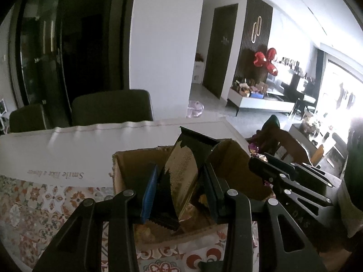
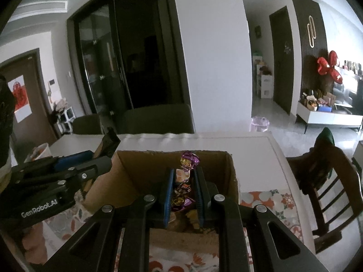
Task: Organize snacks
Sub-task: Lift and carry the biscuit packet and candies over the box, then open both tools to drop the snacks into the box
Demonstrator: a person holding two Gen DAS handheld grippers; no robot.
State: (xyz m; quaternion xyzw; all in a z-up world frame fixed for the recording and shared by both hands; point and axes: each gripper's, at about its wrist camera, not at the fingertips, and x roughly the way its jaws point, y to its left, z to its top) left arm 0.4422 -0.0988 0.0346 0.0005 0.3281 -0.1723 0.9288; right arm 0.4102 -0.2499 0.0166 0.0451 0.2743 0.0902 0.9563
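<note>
An open cardboard box (image 1: pixel 136 165) stands on the patterned tablecloth; it also shows in the right wrist view (image 2: pixel 140 170). My left gripper (image 1: pixel 179 181) is shut on a black and gold snack packet (image 1: pixel 181 174), held upright over the box. My right gripper (image 2: pixel 183 179) is shut on a purple and gold wrapped candy (image 2: pixel 185 181) above the box's inside. Each gripper shows in the other's view, the right one (image 1: pixel 295 181) on the right, the left one (image 2: pixel 56 176) on the left. More wrapped snacks (image 1: pixel 145 231) lie on the box floor.
A white board with lettering (image 1: pixel 68 154) lies behind the box on the white table (image 2: pixel 249 145). Dark chairs (image 1: pixel 111 107) stand at the far side. A wooden chair (image 2: pixel 324 181) stands to the right. A paper cup (image 2: pixel 39 150) sits at the left.
</note>
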